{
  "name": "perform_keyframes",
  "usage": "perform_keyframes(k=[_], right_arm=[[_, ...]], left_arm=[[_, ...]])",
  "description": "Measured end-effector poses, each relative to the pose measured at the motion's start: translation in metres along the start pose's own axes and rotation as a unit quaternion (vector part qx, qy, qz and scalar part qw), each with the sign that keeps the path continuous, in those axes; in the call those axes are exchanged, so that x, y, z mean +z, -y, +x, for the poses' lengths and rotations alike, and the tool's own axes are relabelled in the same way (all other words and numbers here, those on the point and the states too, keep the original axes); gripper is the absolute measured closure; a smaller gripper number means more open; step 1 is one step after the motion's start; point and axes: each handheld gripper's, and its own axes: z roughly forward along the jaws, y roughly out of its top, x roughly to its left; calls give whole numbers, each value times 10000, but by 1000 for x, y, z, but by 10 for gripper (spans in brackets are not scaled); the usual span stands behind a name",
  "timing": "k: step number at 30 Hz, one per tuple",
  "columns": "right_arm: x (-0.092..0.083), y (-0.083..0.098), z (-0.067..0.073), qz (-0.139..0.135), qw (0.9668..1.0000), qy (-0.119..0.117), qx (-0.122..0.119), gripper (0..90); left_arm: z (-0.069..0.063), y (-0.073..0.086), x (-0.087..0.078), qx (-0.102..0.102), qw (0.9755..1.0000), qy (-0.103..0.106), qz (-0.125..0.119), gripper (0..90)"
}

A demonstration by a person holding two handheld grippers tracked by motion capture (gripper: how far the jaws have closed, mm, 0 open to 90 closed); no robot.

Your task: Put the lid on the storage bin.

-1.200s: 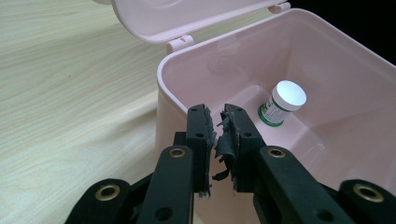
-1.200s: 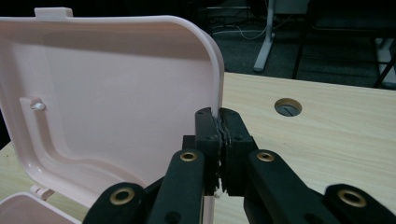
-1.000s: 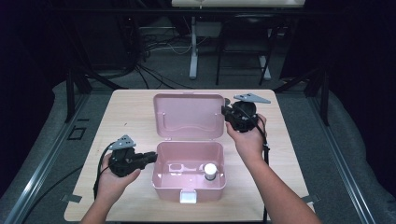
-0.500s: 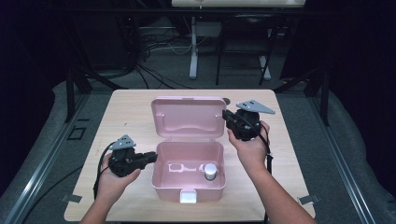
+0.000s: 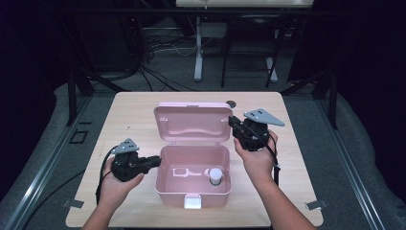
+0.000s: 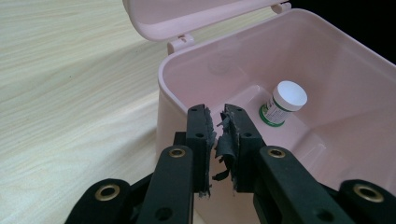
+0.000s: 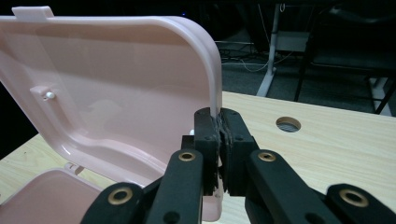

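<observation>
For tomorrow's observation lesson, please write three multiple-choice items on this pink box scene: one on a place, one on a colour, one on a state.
1. Where does the small bottle stand?
A. inside the open box
B. on the table beside the box
C. on the lid

2. What colour is the bottle's cap?
A. red
B. white
C. black

3. What is the right gripper doing?
A. hanging open above the table
B. gripping the bottle
C. gripping the edge of the lid, jaws shut on it

Answers:
1 A: the high view shows the bottle on the box floor, toward the right.
2 B: the left gripper view shows a white cap above a green-edged label.
3 C: the right gripper view shows the lid's rim pinched between the jaws.
</observation>
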Motion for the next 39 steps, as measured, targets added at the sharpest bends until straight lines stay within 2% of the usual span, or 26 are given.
perform_keyframes(k=[5,11,16,19,23,26,28,35,39], right_arm=[[-3,3,1,-90,10000,-10,-5,858],[-7,9,2,-252,9996,-1,-83,858],[-8,11,3,-328,9993,-3,-165,860],[-9,12,3,-352,9992,-10,-208,860],[-11,14,4,-391,9989,-15,-264,859],[-12,15,3,-405,9989,-50,-225,857],[-12,15,3,-412,9988,-59,-244,856],[-13,15,2,-401,9987,-104,-293,857],[-13,16,2,-413,9987,-109,-291,856]], left_arm=[[1,-1,-2,58,10000,-32,-61,822],[-1,-3,-5,13,9994,-101,-317,796],[-1,-8,-7,-29,9982,-235,-547,758],[1,-12,-7,25,9976,-371,-588,757],[6,-20,-9,65,9955,-591,-740,732],[10,-29,-13,-43,9935,-606,-961,724],[11,-37,-15,-20,9920,-689,-1055,714],[8,-55,-16,121,9908,-751,-1120,698],[5,-64,-15,189,9882,-835,-1268,687]])
